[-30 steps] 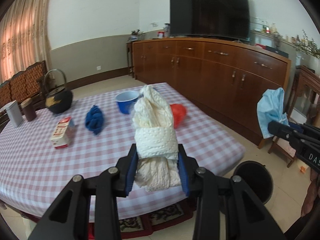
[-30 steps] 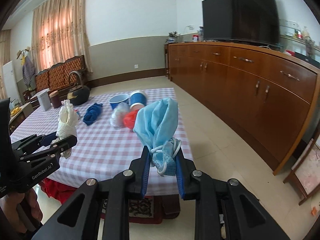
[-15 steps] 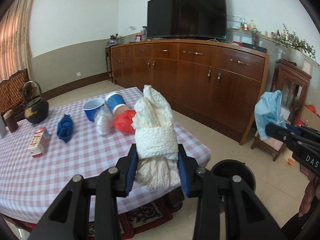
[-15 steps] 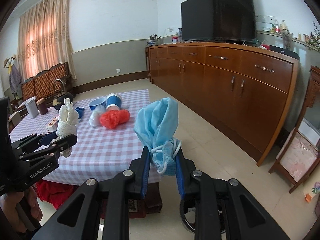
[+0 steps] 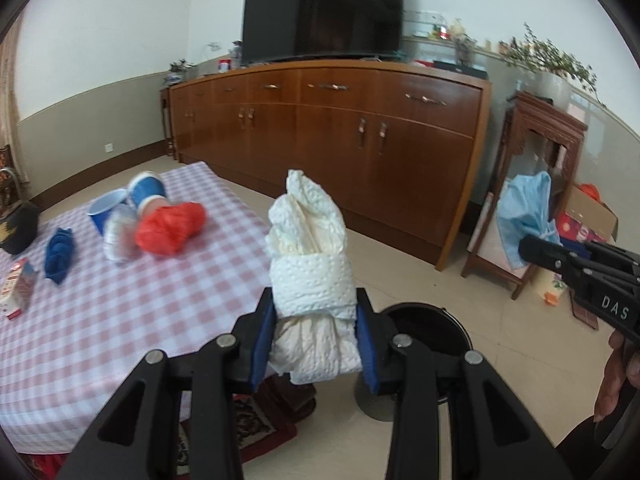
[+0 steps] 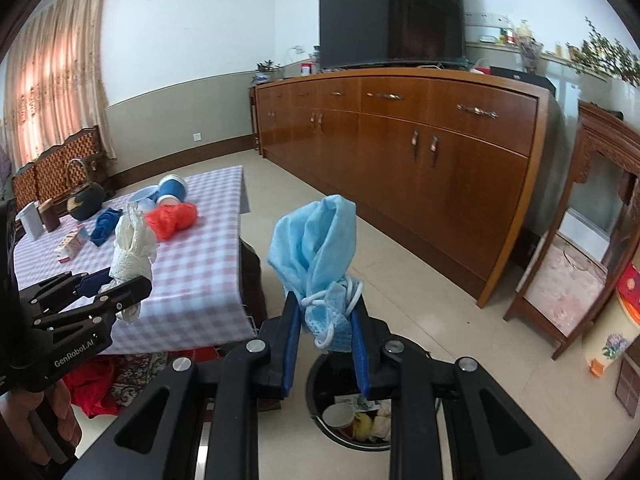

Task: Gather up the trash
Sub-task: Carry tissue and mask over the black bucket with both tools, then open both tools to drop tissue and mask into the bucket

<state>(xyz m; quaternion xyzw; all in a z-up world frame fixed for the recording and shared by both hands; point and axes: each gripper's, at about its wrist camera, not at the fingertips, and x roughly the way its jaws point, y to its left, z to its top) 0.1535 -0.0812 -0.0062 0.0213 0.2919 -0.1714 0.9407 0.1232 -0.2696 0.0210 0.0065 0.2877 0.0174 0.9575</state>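
1. Carrying two pieces of trash toward the black bin (image 6: 352, 412) on the floor, low in the right wrist frame just past my jaws
2. My left gripper (image 5: 316, 336) has its jaws pinching a white paper towel wad (image 5: 310, 256), which stands upright at the centre of the left wrist frame
3. My right gripper (image 6: 326, 344) has its jaws pinching a blue face mask (image 6: 316, 248), its ear loops dangling between the pads
4. To do this step well, I judge each load should be brought squarely over the bin's mouth before the jaws spread; the mask is light and may drift, and its loops could snag on a pad, so a low release looks safer
5. The bin already holds some rubbish, including what looks like a paper cup, so there is room but the opening is not wide; I would drop one item at a time
6. Count in hand: one towel wad, one mask
7. Count on the checked tabletop (image 5: 132, 300), at the left of the left wrist frame: one red plastic bag (image 5: 170, 228), one blue cloth (image 5: 60, 256), two blue cups (image 5: 124, 202), one clear crumpled wrapper (image 5: 118, 236), one small carton (image 5: 18, 288), one dark kettle (image 6: 85, 199)
8. One bin
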